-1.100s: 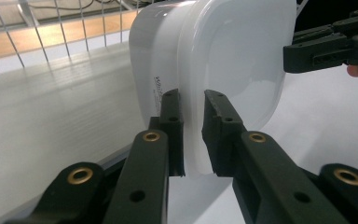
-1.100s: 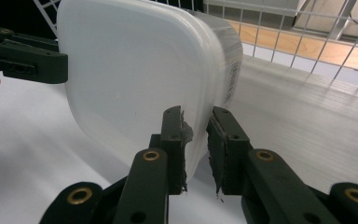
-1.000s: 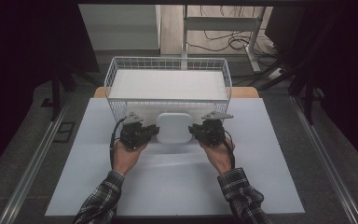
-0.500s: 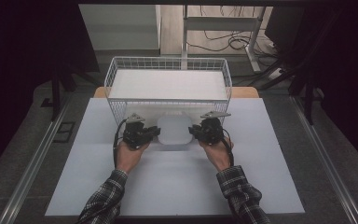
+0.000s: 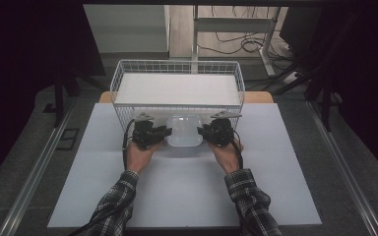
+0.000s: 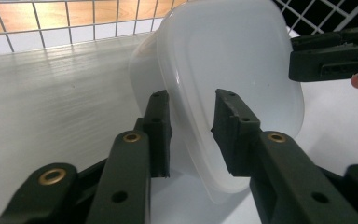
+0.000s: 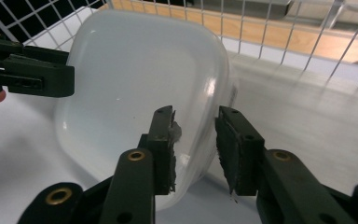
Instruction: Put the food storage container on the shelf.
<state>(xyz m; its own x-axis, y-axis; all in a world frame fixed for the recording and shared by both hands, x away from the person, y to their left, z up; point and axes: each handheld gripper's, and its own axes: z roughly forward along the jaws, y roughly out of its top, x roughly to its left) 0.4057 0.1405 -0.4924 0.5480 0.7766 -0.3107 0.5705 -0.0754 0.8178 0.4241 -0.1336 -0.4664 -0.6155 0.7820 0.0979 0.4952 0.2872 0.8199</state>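
While both grippers pinch the plastic tub's (image 5: 184, 131) rim before the wire basket (image 5: 128, 81), lift evenly.

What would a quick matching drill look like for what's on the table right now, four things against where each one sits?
Things:
1. left gripper
2. right gripper
3. translucent plastic container
4. white wire basket

Places:
A. at the far end of the table, behind the container
B. on the container's rim at its left side in the high view
C. held between the two grippers
D. on the container's rim at its right side in the high view

Pairs: 1-B, 2-D, 3-C, 4-A
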